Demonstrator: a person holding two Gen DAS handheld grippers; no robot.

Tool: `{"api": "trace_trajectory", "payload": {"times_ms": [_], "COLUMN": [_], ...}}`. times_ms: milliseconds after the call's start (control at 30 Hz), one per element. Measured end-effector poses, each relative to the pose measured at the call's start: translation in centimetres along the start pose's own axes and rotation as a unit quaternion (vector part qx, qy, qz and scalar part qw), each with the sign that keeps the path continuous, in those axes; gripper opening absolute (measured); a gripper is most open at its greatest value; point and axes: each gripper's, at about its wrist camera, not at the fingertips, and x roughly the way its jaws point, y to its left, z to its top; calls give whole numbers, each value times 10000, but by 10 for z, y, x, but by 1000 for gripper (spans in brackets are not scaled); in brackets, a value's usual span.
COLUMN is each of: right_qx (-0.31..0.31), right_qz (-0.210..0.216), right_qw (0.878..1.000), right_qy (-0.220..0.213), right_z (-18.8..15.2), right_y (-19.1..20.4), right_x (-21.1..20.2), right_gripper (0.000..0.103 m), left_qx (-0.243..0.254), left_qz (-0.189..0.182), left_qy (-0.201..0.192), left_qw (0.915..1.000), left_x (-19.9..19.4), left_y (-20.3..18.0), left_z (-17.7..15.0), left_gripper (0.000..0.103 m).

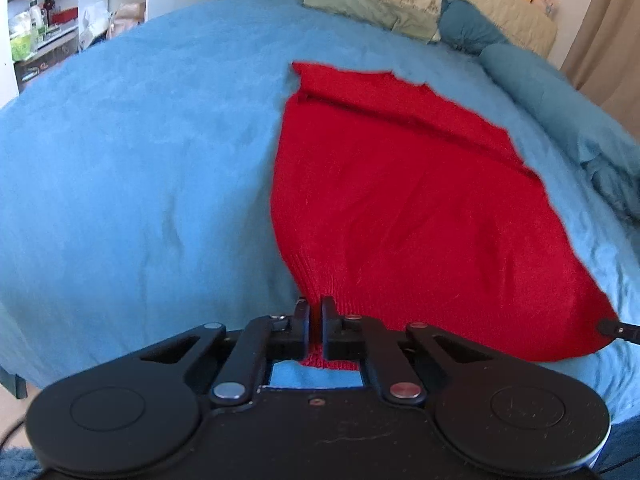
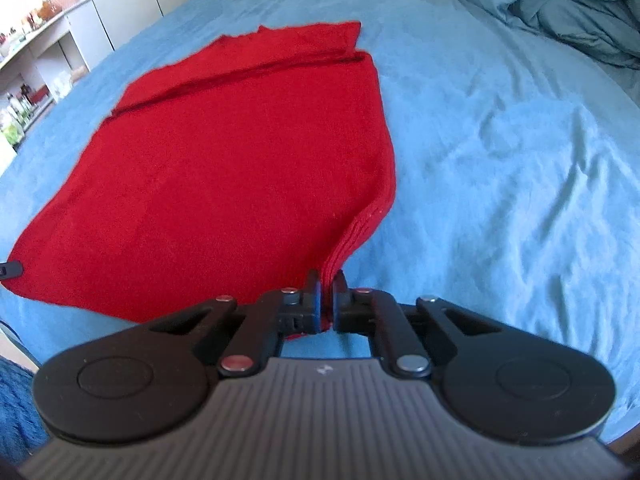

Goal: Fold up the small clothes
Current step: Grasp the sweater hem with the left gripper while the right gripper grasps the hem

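Item: red knit sweater (image 1: 400, 208), lying flat on the blue bedspread (image 1: 140, 160), far end already folded over. We hold both near hem corners: left hand-held gripper (image 1: 316, 312) pinching one corner, right hand-held gripper (image 2: 329, 286) pinching the other. We judge the lengthwise fold still to come. Open room: bare bedspread on both sides; rumpled blue duvet (image 2: 560, 12) and pillows (image 1: 368, 12) lie well beyond.

left hand-held gripper (image 1: 315, 305) clamped, right hand-held gripper (image 2: 329, 279) clamped
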Motion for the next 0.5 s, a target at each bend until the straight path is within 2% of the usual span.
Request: {"api": "trace_trajectory", "payload": {"times_ms": [267, 400, 500], "right_qx": [210, 353, 498], "right_qz": [349, 526, 637], "right_qw": [9983, 9954, 9920], "right_qy": [-406, -714, -969], "right_z": [47, 90, 131], "right_y": [-3, -6, -10], "right_x": [-41, -56, -60], "right_gripper": [20, 20, 20], "left_qx": [-60, -74, -235], "left_qz": [-237, -255, -330], "left_qy": [-538, -843, -1109], "left_qw": [9983, 9961, 9930], "left_x": [-45, -51, -46], "left_y": [-14, -23, -25], "left_z": [42, 83, 124], "left_gripper": [4, 4, 4]}}
